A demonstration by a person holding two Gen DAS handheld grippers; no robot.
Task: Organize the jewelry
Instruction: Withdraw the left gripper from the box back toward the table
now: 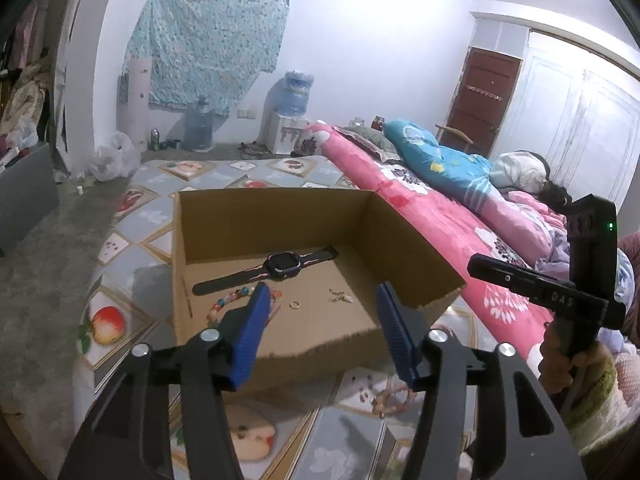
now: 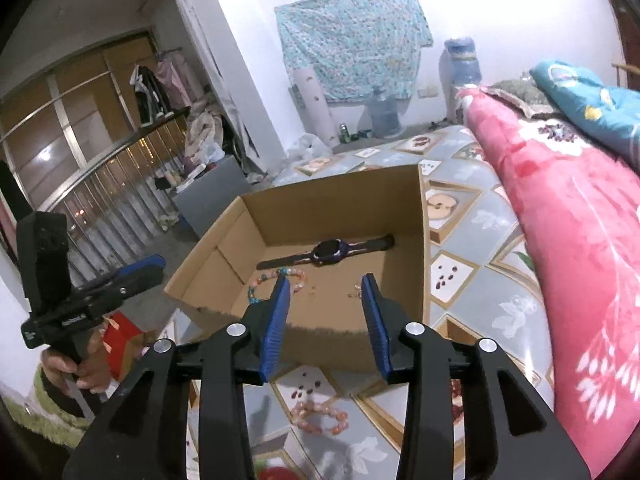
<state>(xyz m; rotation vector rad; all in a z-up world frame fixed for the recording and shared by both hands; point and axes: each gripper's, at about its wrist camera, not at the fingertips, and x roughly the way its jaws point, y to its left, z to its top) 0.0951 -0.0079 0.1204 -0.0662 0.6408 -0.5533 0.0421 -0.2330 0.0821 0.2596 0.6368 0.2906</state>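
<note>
The left gripper (image 1: 320,300) is hovering over the near rim of the cardboard box (image 1: 280,220), its blue pads (image 1: 250,332) standing apart w/ nothing between them. The right gripper (image 2: 326,294) is doing the same from the other side – jaws apart, nothing held, pointing down into the box. In the left wrist view the right gripper's black body is showing at 3 o'clock, a hand (image 1: 576,364) wrapping its handle; in the right wrist view the left gripper is sitting at 9 o'clock, w/ the other hand (image 2: 76,368) gripping below it.

Inside the box, a dark smartwatch (image 1: 276,266) is lying flat w/ strap stretched out, toward 12 o'clock from both grippers. A multicolour bead bracelet (image 2: 276,280) is lying just beside it on the box floor, partly hidden behind a left-hand pad in each view. A small gold ring (image 1: 295,304) is resting near the middle of the floor, and a tiny cluster of small pieces (image 1: 340,296) – too small to identify – is sitting at about 3 o'clock from the ring.

Outside the box, a pink-orange bead bracelet (image 2: 320,416) is lying on the fruit-print mat (image 1: 120,280) at 6 o'clock, just beside the near box wall, w/ loose beads (image 2: 306,391) scattered near it. A pink floral blanket (image 2: 560,240) is running along the mat's 3 o'clock edge.
</note>
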